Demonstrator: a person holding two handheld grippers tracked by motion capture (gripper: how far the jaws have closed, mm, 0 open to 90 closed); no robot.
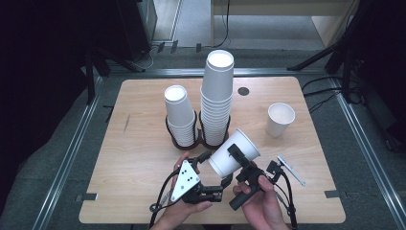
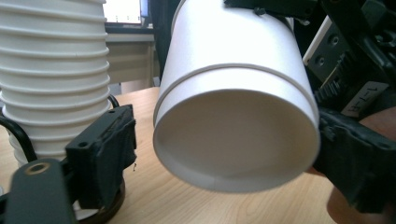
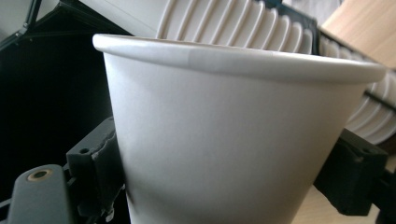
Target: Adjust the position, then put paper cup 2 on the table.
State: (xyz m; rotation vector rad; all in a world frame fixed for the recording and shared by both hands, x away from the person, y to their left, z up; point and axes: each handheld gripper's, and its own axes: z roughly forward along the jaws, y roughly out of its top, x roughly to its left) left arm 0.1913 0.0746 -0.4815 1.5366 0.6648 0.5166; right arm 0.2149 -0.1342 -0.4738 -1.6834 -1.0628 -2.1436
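While clamped, cup's (image 2: 236,93) hollow base, left-gripper side.

- A light wooden table (image 1: 143,158) stands on a grey floor (image 1: 57,158).
- Metal rails (image 1: 67,158) run beside it.
- The left side of the room is dark.

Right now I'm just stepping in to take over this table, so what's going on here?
A person is passing a white paper cup between two tools above the wooden table. The right hand-held gripper is clamped on the cup's sides, holding it tilted. The left hand-held gripper has its jaws apart around the cup's base, one clearly off it. Two stacks of white paper cups stand behind in black holders, and a single white paper cup stands alone.
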